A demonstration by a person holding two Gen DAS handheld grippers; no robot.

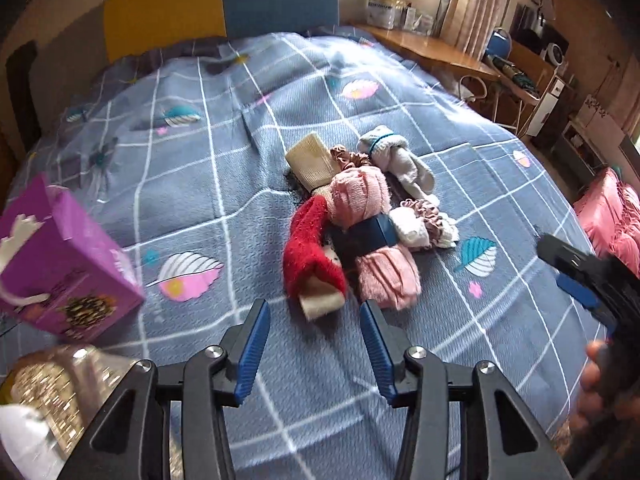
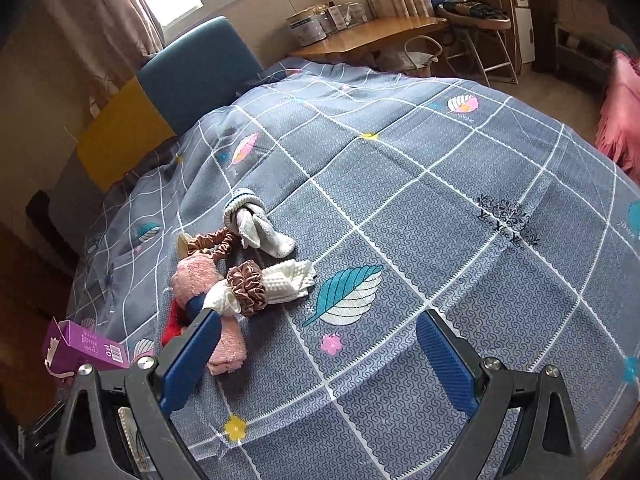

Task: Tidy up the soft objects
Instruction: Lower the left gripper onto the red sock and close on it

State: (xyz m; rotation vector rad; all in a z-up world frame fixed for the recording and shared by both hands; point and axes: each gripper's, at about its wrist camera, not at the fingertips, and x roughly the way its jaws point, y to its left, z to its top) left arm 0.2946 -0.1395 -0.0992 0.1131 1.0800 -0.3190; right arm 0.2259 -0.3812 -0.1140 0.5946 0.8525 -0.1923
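A pile of soft things lies on the grey-blue checked bed cover (image 1: pixel 200 200): a red sock (image 1: pixel 308 252), a pink roll with a navy band (image 1: pixel 368 216), a beige sock (image 1: pixel 312 160), a knotted grey-white sock (image 1: pixel 396 156), brown scrunchies (image 1: pixel 424 208) and a white cloth (image 1: pixel 408 228). My left gripper (image 1: pixel 314 308) stands open just short of the red sock's pale end, with nothing pressed between its pads. In the right wrist view my right gripper (image 2: pixel 320 316) is wide open over bare cover, the scrunchie (image 2: pixel 246 288) and white cloth (image 2: pixel 288 280) just beyond its left finger.
A purple box (image 1: pixel 60 272) lies at the left of the pile, also in the right wrist view as the purple box (image 2: pixel 84 350). A glittery object (image 1: pixel 44 396) sits at the lower left. Pink fabric (image 1: pixel 612 220) lies off the bed's right side. A wooden desk (image 2: pixel 380 28) stands behind.
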